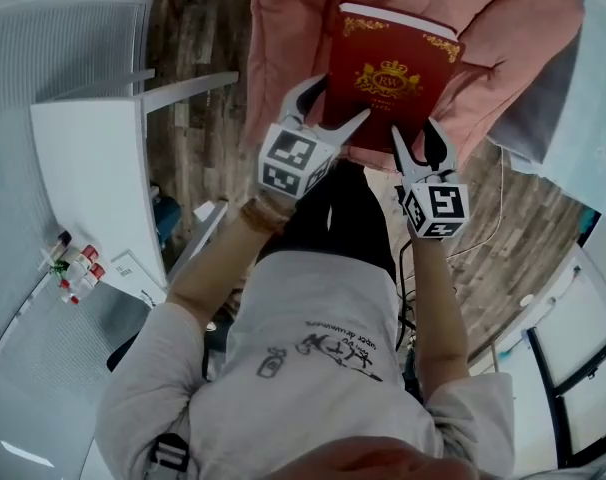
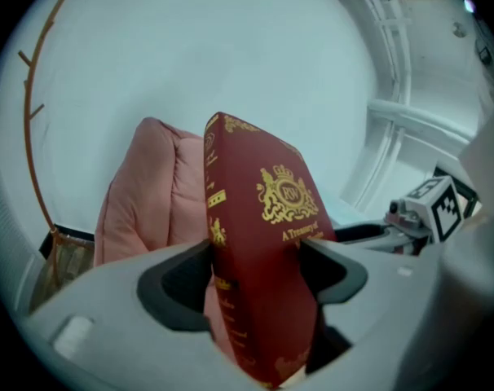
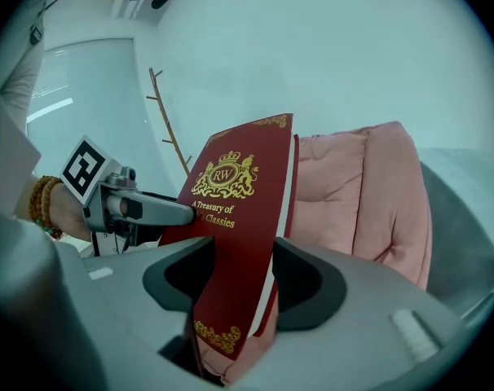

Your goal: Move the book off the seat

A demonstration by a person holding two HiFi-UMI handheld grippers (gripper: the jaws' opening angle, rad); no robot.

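While gripped, red book (image 1: 387,108), gold crest (image 3: 223,175)

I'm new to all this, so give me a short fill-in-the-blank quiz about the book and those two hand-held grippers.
The book has a ____ cover with gold print.
The left hand-held gripper and the right hand-held gripper are each shut on the ____.
Behind it is a padded seat coloured ____.
The gold letters in the cover's crest read ____.
Missing words: red; book; pink; RW.
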